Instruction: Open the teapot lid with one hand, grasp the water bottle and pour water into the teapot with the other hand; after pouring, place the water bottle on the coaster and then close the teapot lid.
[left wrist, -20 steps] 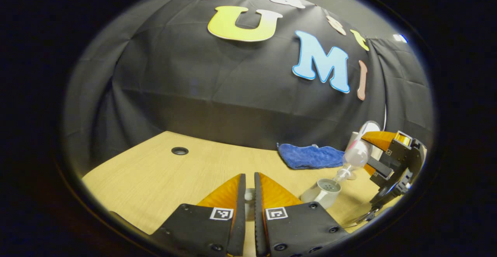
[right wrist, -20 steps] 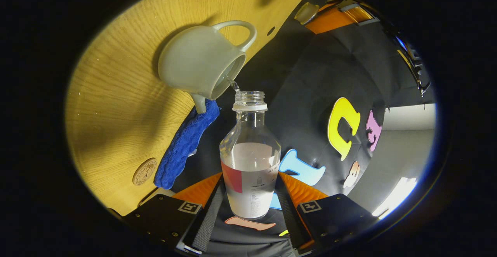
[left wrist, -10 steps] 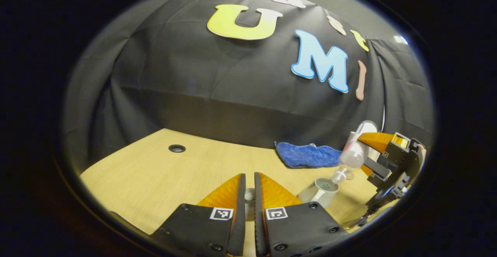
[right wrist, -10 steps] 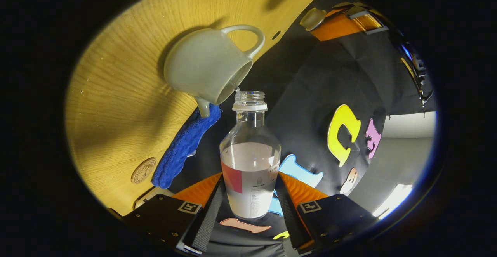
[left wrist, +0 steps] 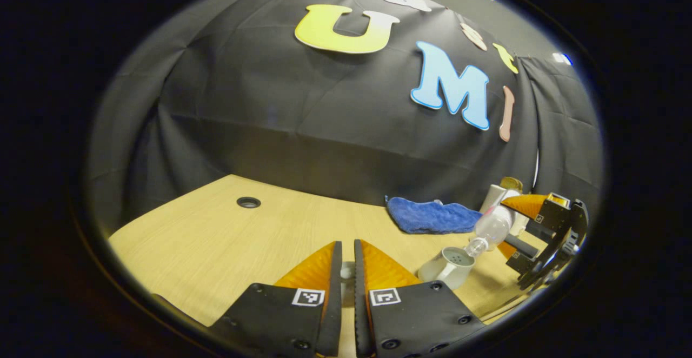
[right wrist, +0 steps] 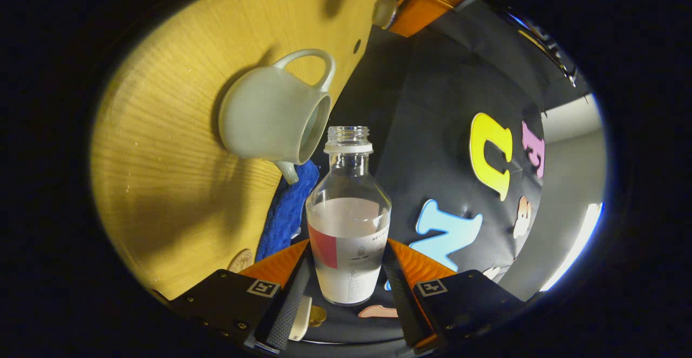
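Right gripper [right wrist: 347, 287] clamps the bottle [right wrist: 348, 223] at its labelled lower body, one finger on each side. Bottle is tipped, open neck aimed at the teapot [right wrist: 267, 117]; mouth sits just beside the pot's open rim. No stream is plain between neck and rim at this angle, so I cannot tell if water is flowing. Liquid fills about the lower half of the bottle.

In the left gripper view, the right gripper [left wrist: 519, 236] and bottle [left wrist: 489, 231] lean over the teapot [left wrist: 451, 266] at the worktop's [left wrist: 227, 239] right end. Pot stands upright, lid off, strainer holes showing inside.

Left gripper [left wrist: 346, 274] is nearly closed, fingers pinching a small pale piece between them, likely the lid knob; most of it is hidden. It shows far off in the right gripper view [right wrist: 397, 14] with the lid [right wrist: 383, 12] at its tips, held up well away from the pot.

Blue cloth [left wrist: 430, 216] lies behind the pot by the wall. Coaster [right wrist: 241, 260] lies on the worktop just beside the cloth [right wrist: 289, 212], mostly hidden behind the right gripper's finger. Round hole [left wrist: 248, 202] in the worktop, far left.
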A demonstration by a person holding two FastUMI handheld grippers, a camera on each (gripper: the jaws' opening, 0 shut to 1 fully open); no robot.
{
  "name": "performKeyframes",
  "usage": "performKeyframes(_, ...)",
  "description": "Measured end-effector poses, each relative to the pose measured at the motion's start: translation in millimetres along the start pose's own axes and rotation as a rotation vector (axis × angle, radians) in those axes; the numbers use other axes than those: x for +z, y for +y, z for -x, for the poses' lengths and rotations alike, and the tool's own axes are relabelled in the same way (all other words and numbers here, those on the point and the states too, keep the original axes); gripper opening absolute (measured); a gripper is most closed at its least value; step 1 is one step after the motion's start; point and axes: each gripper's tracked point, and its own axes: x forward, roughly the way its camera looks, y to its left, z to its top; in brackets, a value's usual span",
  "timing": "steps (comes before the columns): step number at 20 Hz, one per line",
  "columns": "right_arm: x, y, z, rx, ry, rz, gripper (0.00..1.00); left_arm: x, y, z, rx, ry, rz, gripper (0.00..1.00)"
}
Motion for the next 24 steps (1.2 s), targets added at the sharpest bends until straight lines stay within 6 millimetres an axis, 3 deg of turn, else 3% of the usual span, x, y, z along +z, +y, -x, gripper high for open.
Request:
performKeyframes(6, 1, 17, 0, 0.074, -0.020, -0.402, 0.77, 3, 1, 3, 0.009, -0.036, -0.007, 0.16)
performKeyframes(14, -51, 31, -12, 0.127, 0.077, -0.818, 0.77, -1, -13, 5, -0.007, -0.035, -0.046, 0.17)
performKeyframes(21, -84, 38, -10, 0.177, 0.105, -1.275, 0.77, -3, -36, 4, -0.054, -0.030, -0.059, 0.17)
performKeyframes(24, -86, 42, -14, 0.204, 0.088, -1.502, 0.77, -6, -40, 3, -0.063, -0.021, -0.072, 0.16)
